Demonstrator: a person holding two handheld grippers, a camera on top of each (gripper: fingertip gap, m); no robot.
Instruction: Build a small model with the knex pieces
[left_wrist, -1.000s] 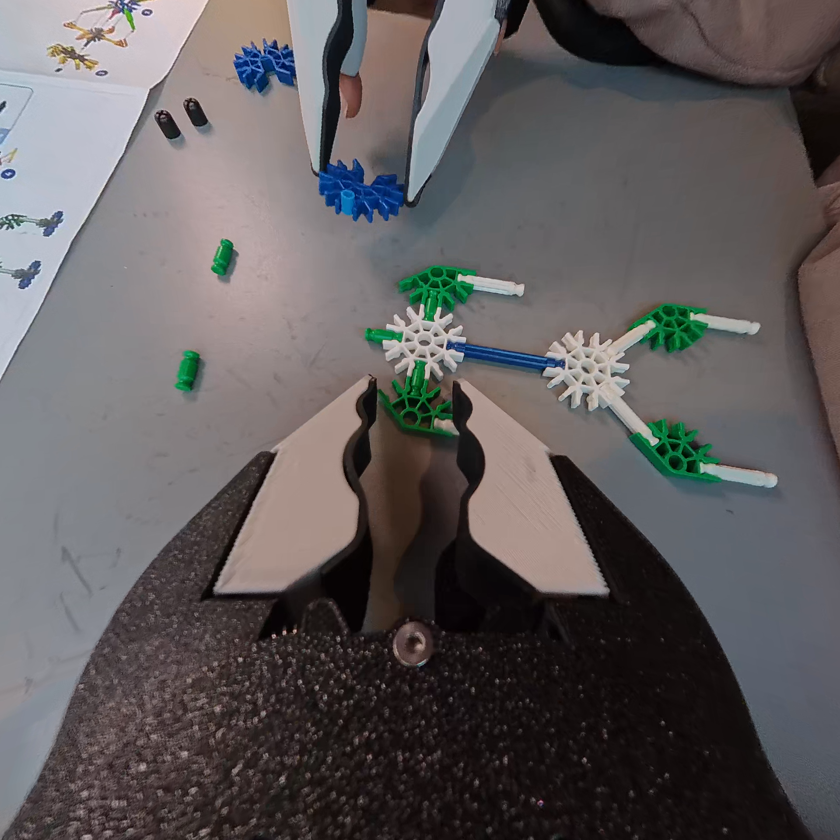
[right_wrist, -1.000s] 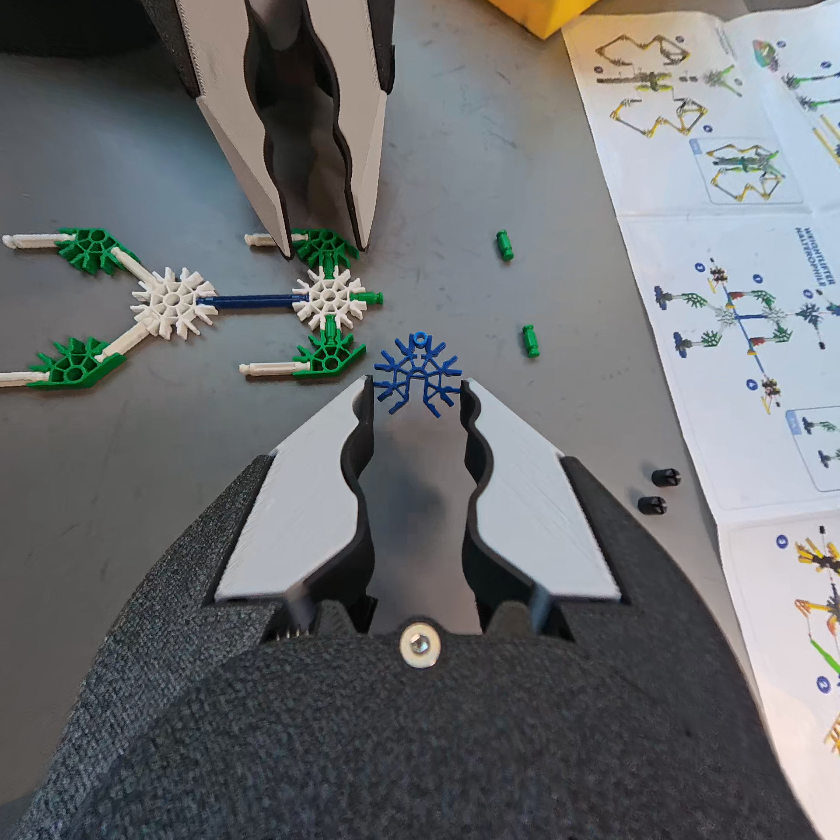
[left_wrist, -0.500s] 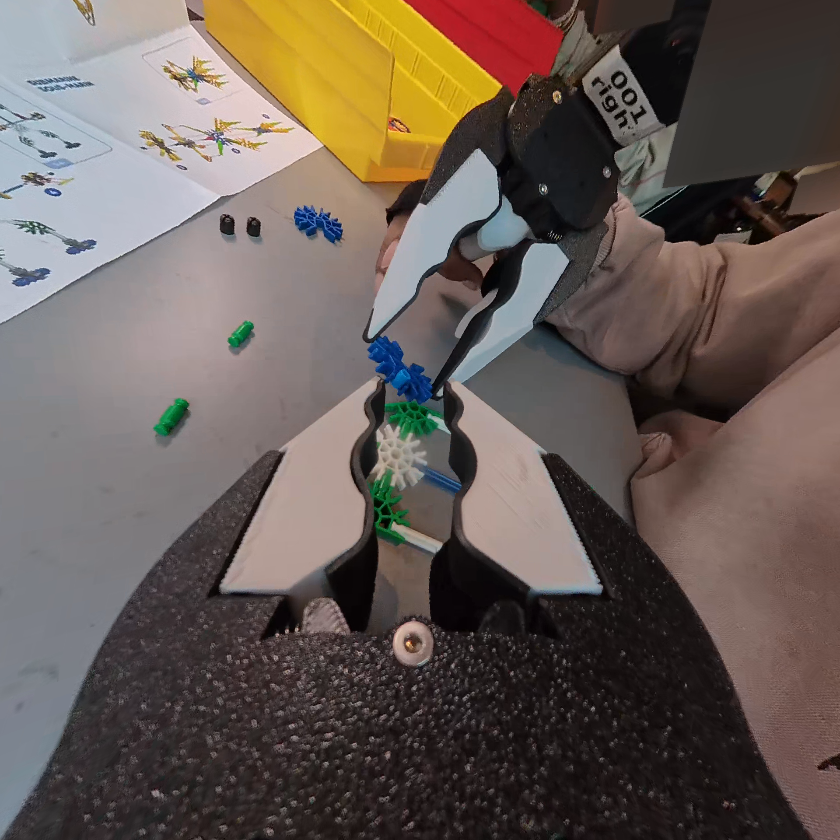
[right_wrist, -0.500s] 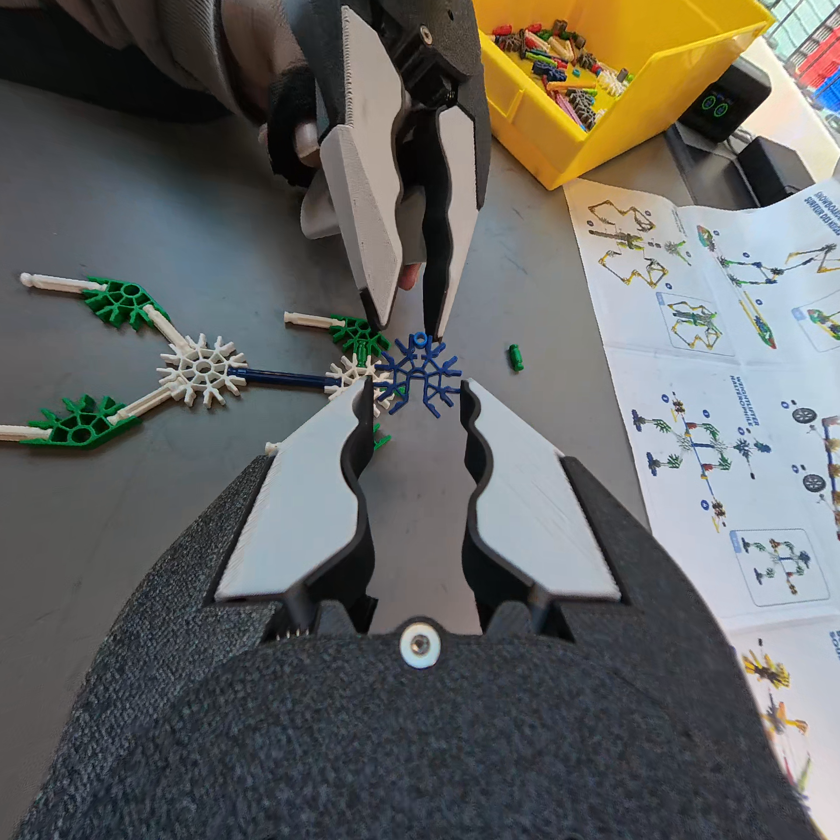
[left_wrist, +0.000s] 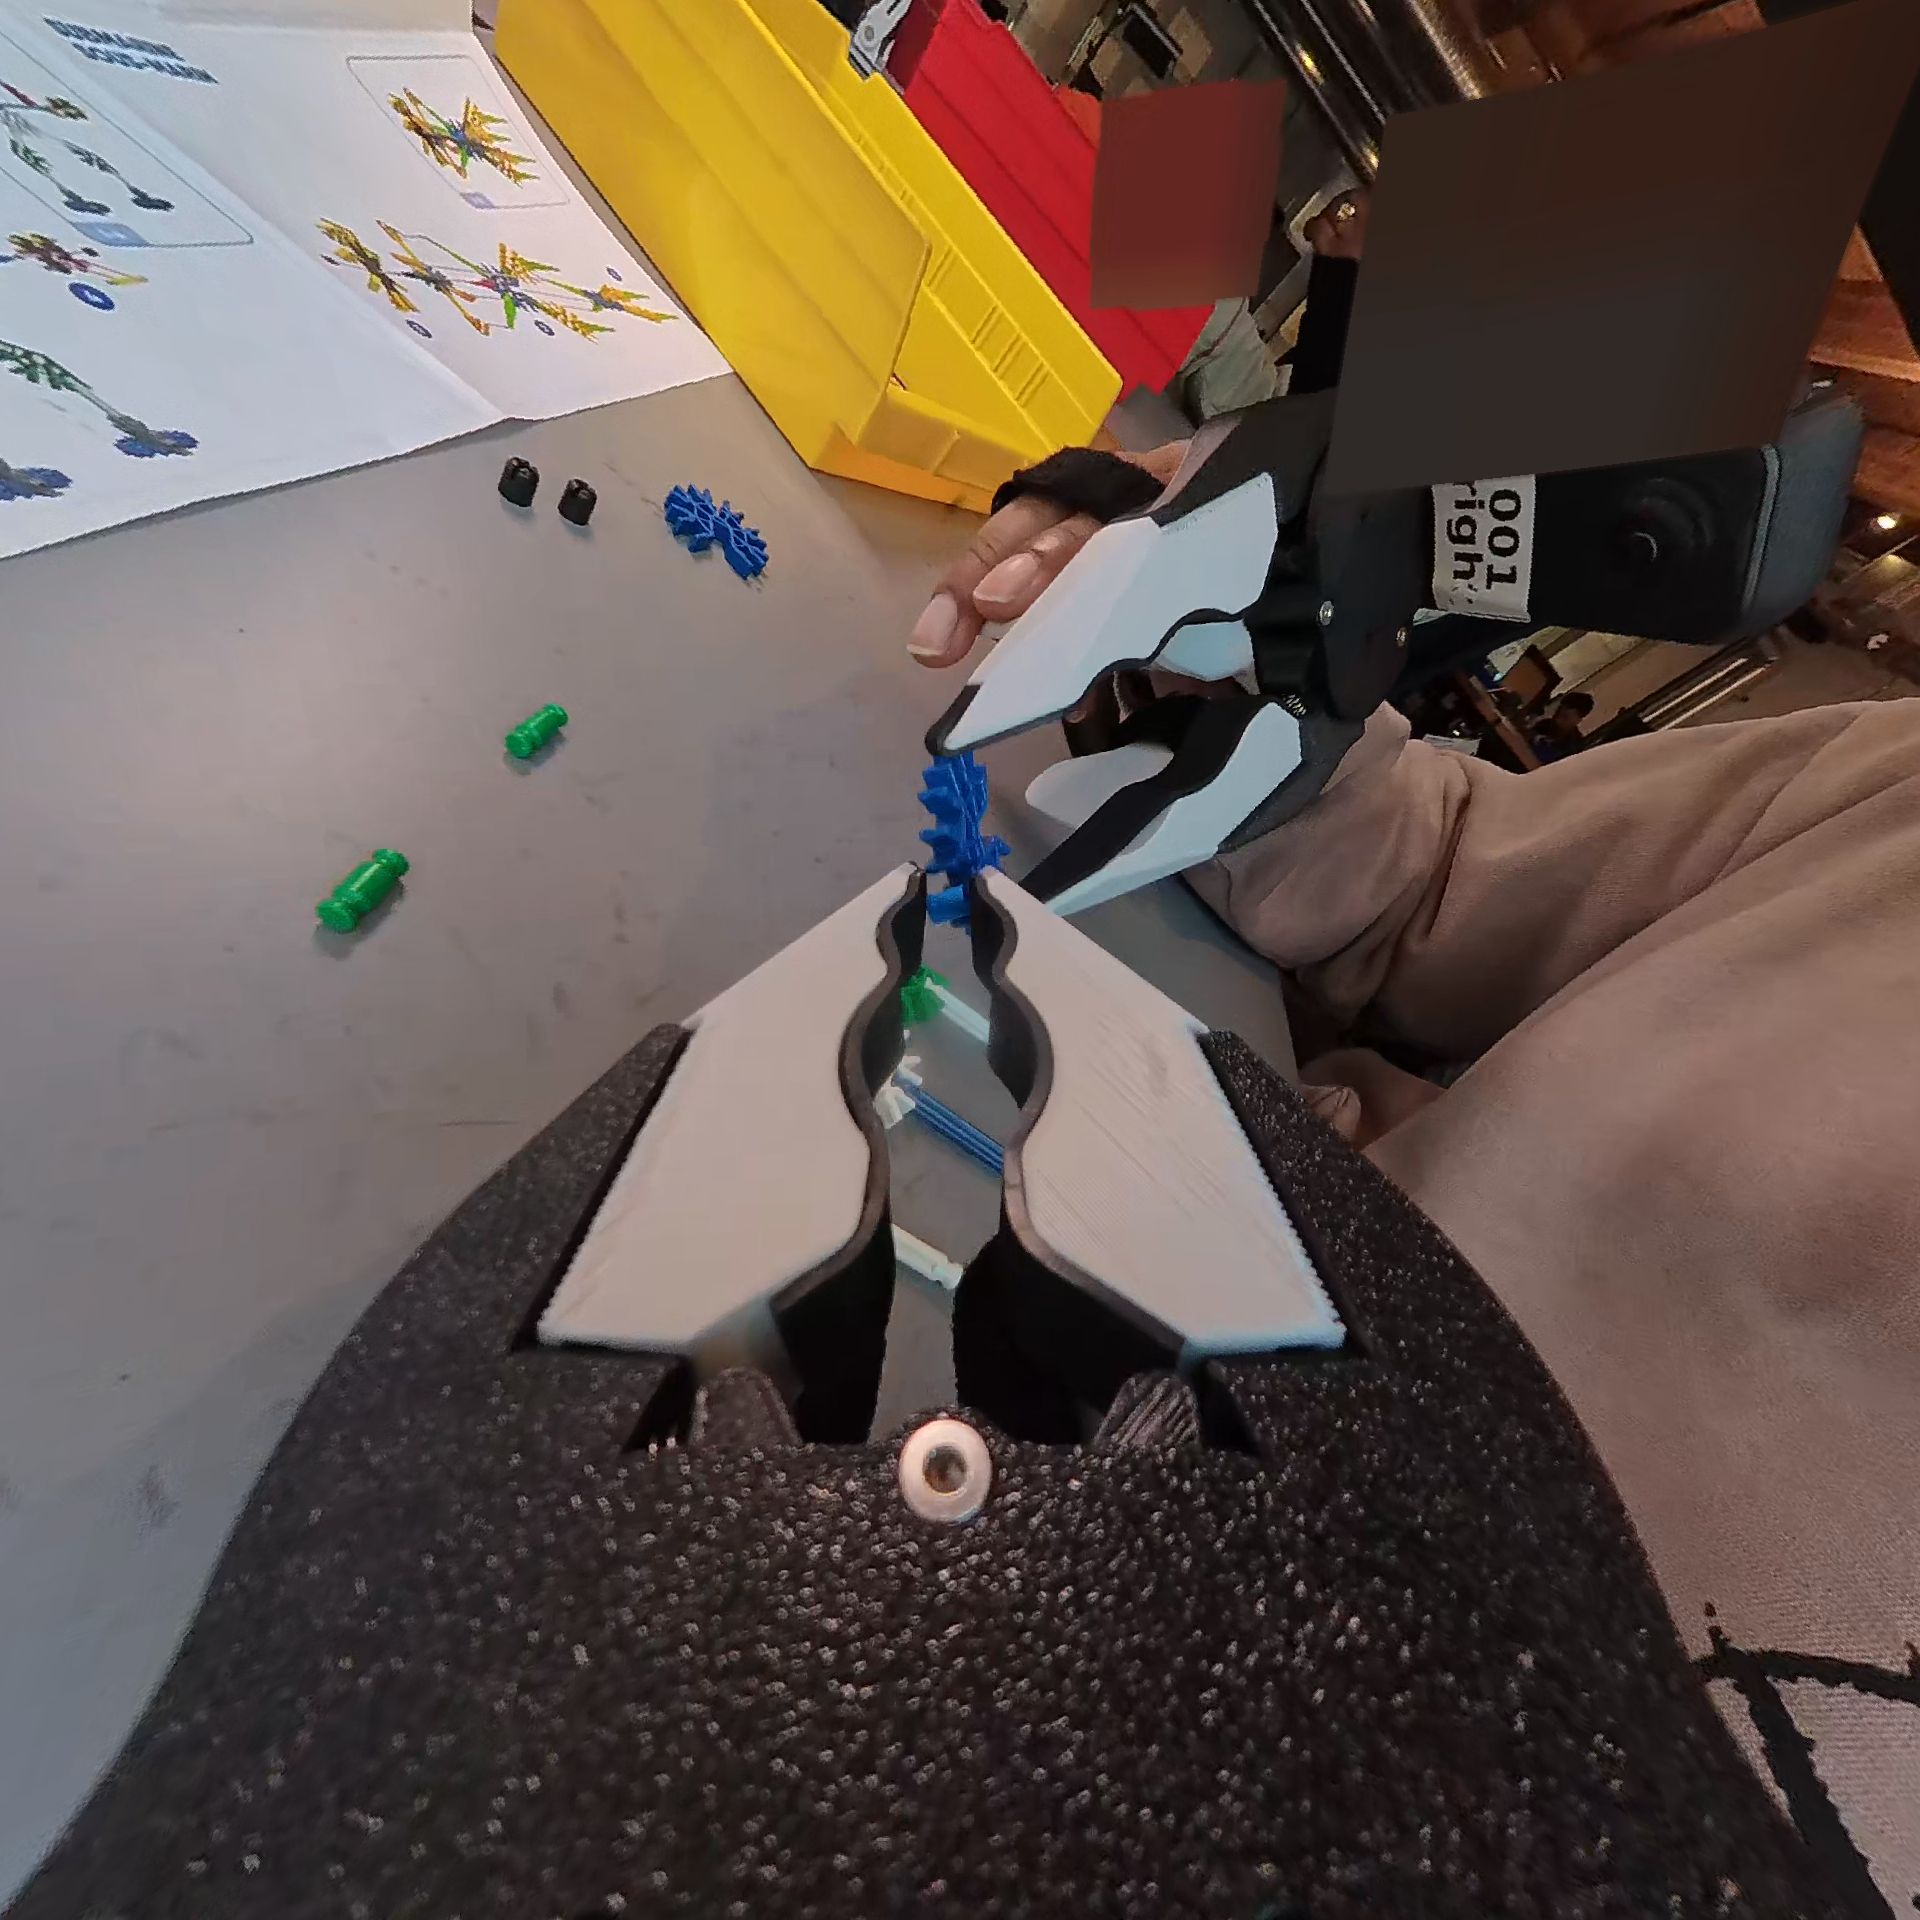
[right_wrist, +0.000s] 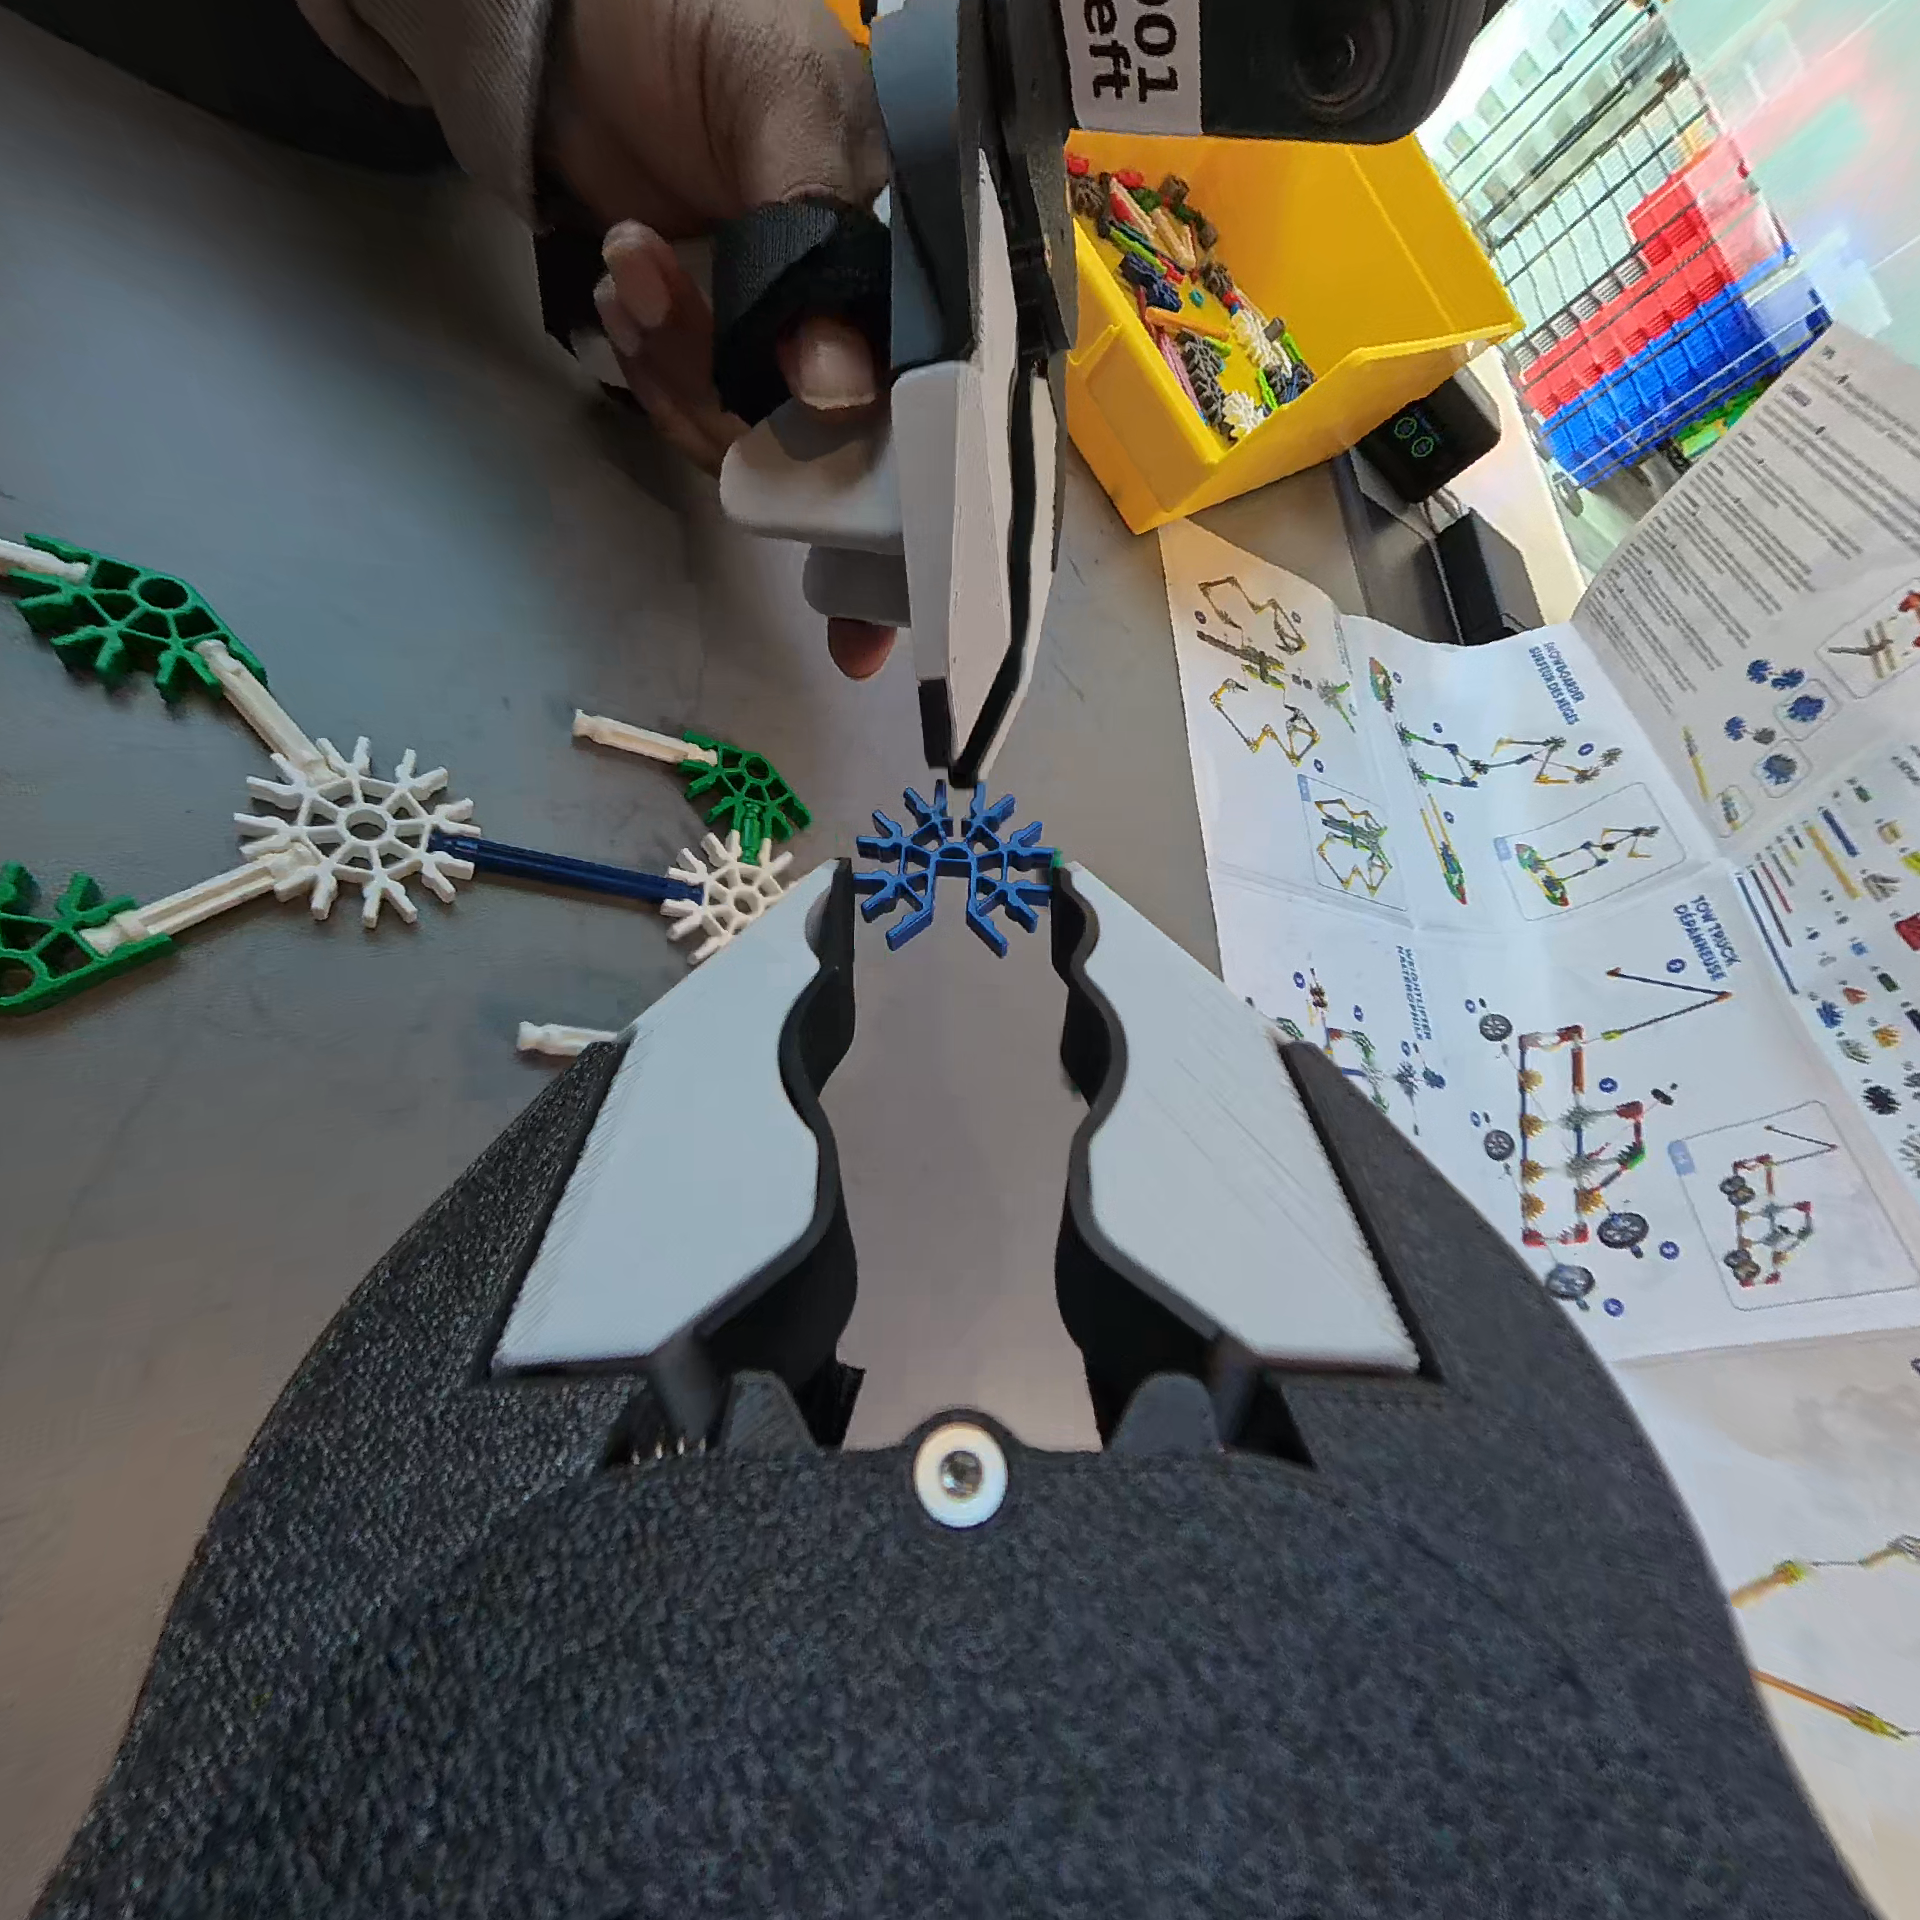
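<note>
My right gripper (right_wrist: 951, 883) is shut on a flat blue snowflake-shaped connector (right_wrist: 951, 868) and holds it by its two sides above the grey table. In the left wrist view the right gripper (left_wrist: 987, 821) comes in from the right with the connector (left_wrist: 954, 821) edge-on. My left gripper (left_wrist: 945, 899) is nearly closed on a small blue peg (left_wrist: 948, 906) at the connector's edge. In the right wrist view the left gripper (right_wrist: 958, 769) points down onto the connector's top. A flat build of white snowflakes (right_wrist: 358, 826), green connectors and a blue rod (right_wrist: 561, 860) lies on the table to the left.
A yellow bin (right_wrist: 1351, 270) of loose pieces stands behind, with a red bin (left_wrist: 997, 156) beside it. Instruction sheets (right_wrist: 1558, 935) lie on the right. Two green pegs (left_wrist: 362, 890), two black pegs (left_wrist: 517, 481) and another blue connector (left_wrist: 717, 530) lie on the table. A person's sleeve (left_wrist: 1558, 935) is close. Left and right tips are no more than a few centimetres apart.
My left gripper left the green and white build, rose to the blue connector and closed on its small peg. My right gripper lifted the connector off the table and kept its hold.
</note>
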